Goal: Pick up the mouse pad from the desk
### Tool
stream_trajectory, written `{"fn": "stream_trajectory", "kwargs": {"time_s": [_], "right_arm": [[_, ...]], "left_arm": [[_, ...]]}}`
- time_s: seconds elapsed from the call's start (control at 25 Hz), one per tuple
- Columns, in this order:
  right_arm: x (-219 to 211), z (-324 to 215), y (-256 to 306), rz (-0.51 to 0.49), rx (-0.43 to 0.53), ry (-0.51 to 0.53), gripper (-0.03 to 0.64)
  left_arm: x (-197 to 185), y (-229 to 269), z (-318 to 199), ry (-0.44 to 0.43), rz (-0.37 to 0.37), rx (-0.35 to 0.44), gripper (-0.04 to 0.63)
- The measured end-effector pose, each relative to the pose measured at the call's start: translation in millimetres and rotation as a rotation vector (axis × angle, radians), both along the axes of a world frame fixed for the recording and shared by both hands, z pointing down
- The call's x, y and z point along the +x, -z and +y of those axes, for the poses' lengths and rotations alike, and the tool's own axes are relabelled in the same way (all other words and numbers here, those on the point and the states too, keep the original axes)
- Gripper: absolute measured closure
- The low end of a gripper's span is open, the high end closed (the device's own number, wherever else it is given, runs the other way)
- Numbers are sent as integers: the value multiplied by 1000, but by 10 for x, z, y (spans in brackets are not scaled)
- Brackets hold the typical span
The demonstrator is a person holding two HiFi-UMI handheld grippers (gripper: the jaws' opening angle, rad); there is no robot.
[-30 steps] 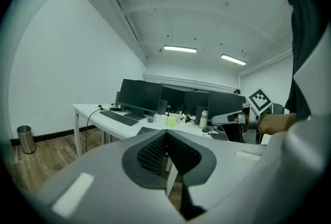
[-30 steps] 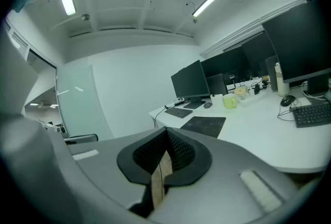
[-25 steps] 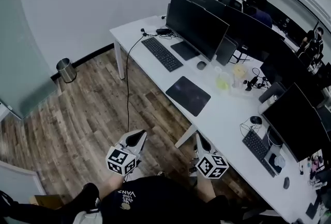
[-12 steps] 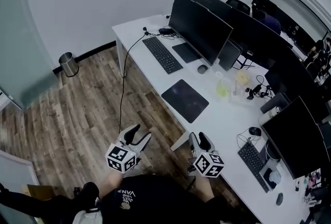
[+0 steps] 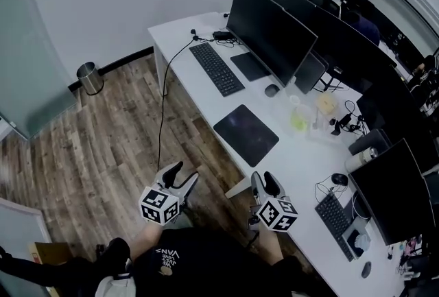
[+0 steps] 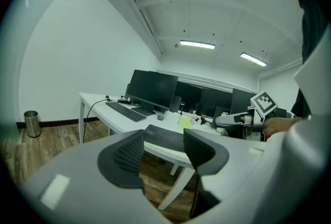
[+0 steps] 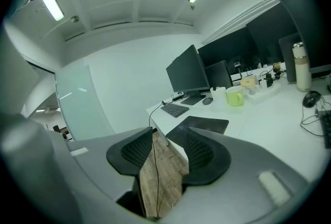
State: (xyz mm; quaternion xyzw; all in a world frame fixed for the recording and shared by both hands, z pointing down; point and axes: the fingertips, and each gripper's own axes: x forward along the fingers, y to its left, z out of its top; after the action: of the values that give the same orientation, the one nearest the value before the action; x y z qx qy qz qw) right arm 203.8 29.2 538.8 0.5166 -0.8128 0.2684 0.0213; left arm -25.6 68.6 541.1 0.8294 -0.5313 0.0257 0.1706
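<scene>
The dark mouse pad [image 5: 245,134] lies flat at the near edge of the white desk [image 5: 288,164], untouched; at its six o'clock, well short, hang the left gripper [image 5: 180,173], jaws opening on nothing, and the right gripper [image 5: 261,182], jaws apart, empty; thin and flush, the pad may skid toward the green cup [image 5: 298,122] at three o'clock.

Logged: black on pad [image 5: 245,134], monitor [image 5: 271,31], keyboard [image 5: 216,68]; white on desk [image 5: 295,160], wall [image 5: 123,1]; grey-brown wood grain on floor [image 5: 103,145]; silver on bin [image 5: 88,77]; yellow-green on mug [image 5: 298,122].
</scene>
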Motion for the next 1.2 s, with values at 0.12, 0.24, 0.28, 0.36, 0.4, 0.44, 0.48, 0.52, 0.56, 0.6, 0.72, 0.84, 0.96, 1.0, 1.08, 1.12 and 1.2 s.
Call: {"fn": "stream_trajectory", "kwargs": {"time_s": [0.12, 0.24, 0.28, 0.36, 0.4, 0.44, 0.48, 0.52, 0.56, 0.6, 0.72, 0.84, 0.96, 1.0, 1.08, 1.12, 1.2], "right_arm": [[-24, -166, -8, 3, -7, -30, 437], [-75, -355, 29, 7, -9, -60, 437], [-92, -425, 46, 8, -6, -72, 436], [-123, -576, 75, 14, -2, -99, 437], [-151, -656, 90, 18, -1, -109, 436], [-192, -732, 100, 23, -1, -117, 436], [-239, -801, 104, 27, -3, -123, 436], [-288, -860, 101, 31, -6, -129, 436], [-333, -914, 95, 35, -10, -136, 436], [-374, -964, 89, 39, -13, -144, 436], [-489, -1121, 81, 43, -18, -175, 434], [-587, -1266, 69, 48, -23, -210, 433], [-640, -1361, 25, 49, -32, -249, 431], [-652, -1384, 2, 47, -37, -263, 430], [-671, -1407, -50, 40, -49, -294, 430], [-678, -1407, -77, 37, -55, -311, 430], [-686, -1379, -140, 34, -69, -343, 430]], "left_arm": [[-45, -24, -236, -27, 8, -9, 379], [-110, -11, -502, -63, 3, -13, 377], [-137, -3, -596, -73, 2, -13, 376], [-187, 16, -783, -97, 3, -12, 373], [-217, 26, -873, -110, 4, -11, 371], [-252, 28, -957, -122, 4, -13, 370], [-293, 19, -1034, -134, 4, -18, 370], [-333, 3, -1104, -145, 5, -25, 370], [-368, -16, -1170, -157, 6, -32, 368], [-398, -32, -1233, -170, 7, -37, 368], [-475, -80, -1416, -219, 8, -54, 365], [-547, -153, -1602, -266, 8, -81, 360], [-590, -200, -1768, -313, 4, -97, 357], [-594, -215, -1817, -333, 1, -101, 356], [-595, -254, -1897, -373, -5, -111, 354], [-597, -279, -1928, -392, -6, -117, 353], [-606, -347, -1979, -423, -8, -133, 351]]}}
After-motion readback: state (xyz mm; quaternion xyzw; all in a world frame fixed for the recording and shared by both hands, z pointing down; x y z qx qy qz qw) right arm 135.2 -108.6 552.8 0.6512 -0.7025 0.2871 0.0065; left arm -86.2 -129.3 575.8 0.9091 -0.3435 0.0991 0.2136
